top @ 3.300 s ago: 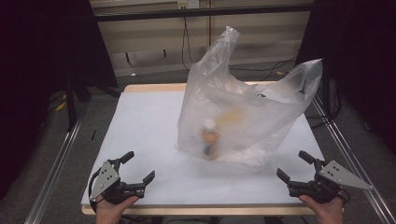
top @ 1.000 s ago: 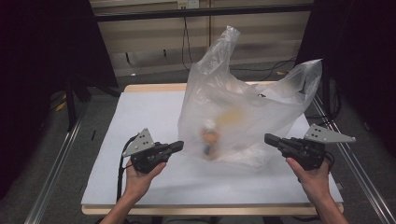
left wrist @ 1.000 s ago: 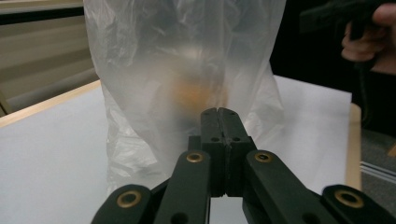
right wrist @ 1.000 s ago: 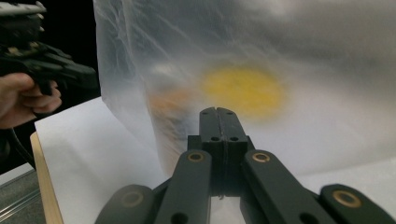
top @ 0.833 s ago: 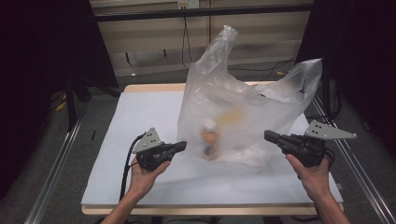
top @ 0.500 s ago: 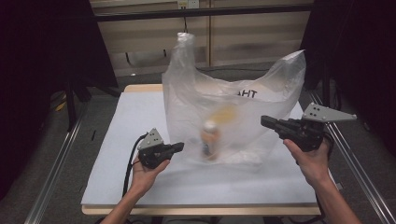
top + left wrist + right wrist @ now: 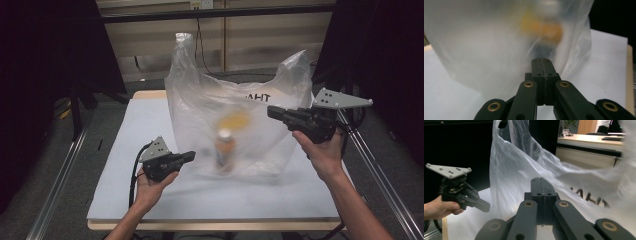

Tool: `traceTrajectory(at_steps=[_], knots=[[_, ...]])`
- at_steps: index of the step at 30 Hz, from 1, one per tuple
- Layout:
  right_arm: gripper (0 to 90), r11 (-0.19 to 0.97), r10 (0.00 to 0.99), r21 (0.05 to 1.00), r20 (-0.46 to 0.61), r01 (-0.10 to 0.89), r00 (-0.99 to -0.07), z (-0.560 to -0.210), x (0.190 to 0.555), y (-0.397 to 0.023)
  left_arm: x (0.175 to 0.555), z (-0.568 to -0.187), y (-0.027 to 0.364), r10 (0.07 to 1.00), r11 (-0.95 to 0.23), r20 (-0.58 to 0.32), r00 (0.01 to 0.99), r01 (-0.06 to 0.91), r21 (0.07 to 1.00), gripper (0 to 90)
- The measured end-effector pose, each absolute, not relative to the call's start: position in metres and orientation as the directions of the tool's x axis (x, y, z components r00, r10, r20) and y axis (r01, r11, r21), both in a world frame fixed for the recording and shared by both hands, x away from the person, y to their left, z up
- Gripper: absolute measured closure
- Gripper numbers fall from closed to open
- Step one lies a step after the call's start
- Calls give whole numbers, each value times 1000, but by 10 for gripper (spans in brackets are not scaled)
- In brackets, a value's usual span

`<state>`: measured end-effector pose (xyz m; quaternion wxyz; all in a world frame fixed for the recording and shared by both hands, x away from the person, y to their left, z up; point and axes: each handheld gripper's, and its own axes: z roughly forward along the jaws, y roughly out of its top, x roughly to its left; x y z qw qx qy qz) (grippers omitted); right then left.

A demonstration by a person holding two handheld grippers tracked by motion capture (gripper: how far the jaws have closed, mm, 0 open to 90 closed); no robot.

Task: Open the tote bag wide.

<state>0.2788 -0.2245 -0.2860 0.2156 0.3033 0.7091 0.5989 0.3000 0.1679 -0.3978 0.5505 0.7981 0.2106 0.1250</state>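
Note:
A translucent plastic bag (image 7: 250,130) stands on the white table (image 7: 145,125), its two handles up. Inside it are an upright bottle (image 7: 225,150) with a pale cap and a blurred orange item (image 7: 234,120). My left gripper (image 7: 192,156) is low at the bag's front left corner. Its jaws are closed, and in the left gripper view (image 7: 541,60) the film's folds run into their tip. My right gripper (image 7: 270,111) is raised against the bag's right wall, jaws closed on the film (image 7: 540,179). The bag (image 7: 519,170) carries dark lettering.
Metal rails run along the table's left side (image 7: 55,205) and right side (image 7: 375,175). A dark curtain hangs at both sides, and a cable (image 7: 202,45) drops behind the bag. The other hand's gripper (image 7: 482,206) shows in the right gripper view.
The right gripper has risen and the bag has gone up with it, standing taller with lettering now showing. The left gripper has stayed low by the bag's front left corner.

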Motion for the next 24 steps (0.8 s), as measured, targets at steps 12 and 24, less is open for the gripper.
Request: traceTrajectory(at_steps=[12, 24], knots=[[900, 113, 694, 981, 36, 158, -719, -256, 301, -209, 319, -344, 144, 466, -271, 29, 884, 112, 956, 900], [900, 123, 707, 961, 90, 248, -701, -292, 316, -202, 340, -393, 148, 501, -348, -8, 865, 210, 914, 900]])
